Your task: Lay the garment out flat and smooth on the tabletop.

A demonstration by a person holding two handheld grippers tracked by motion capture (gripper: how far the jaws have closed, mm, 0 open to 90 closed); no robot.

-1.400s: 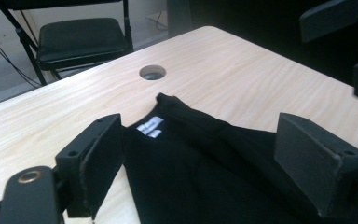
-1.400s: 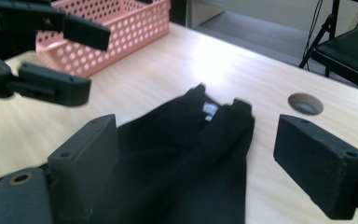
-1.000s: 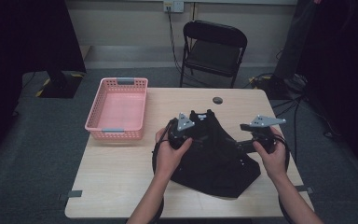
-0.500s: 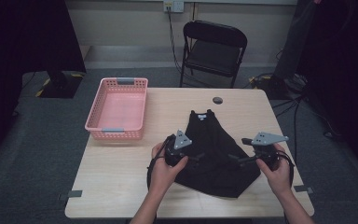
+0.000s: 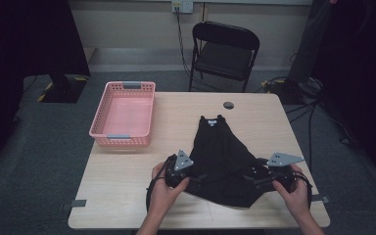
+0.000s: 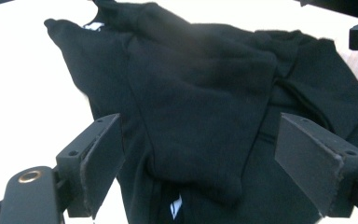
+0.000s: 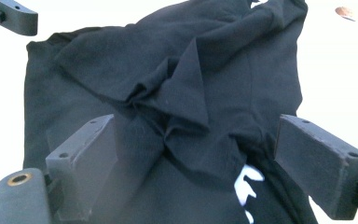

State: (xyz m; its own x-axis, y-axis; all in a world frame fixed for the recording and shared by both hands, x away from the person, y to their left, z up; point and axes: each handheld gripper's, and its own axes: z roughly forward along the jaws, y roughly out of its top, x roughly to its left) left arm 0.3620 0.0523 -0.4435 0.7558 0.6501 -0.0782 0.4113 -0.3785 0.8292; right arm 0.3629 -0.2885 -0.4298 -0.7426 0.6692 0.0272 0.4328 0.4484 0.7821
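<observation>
Two unreadable white marks, black garment

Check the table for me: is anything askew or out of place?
The black garment isn't flat: bunched folds rise along its near edge, seen in both gripper views. A small dark round object lies loose beyond it. The pink basket sits straight.

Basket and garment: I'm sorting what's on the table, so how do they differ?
The basket is pink, rigid and sits at the table's left edge; the garment is black, soft and lies rumpled near the front, between both grippers. The basket holds nothing; the garment is spread flat. Both rest on the table.
</observation>
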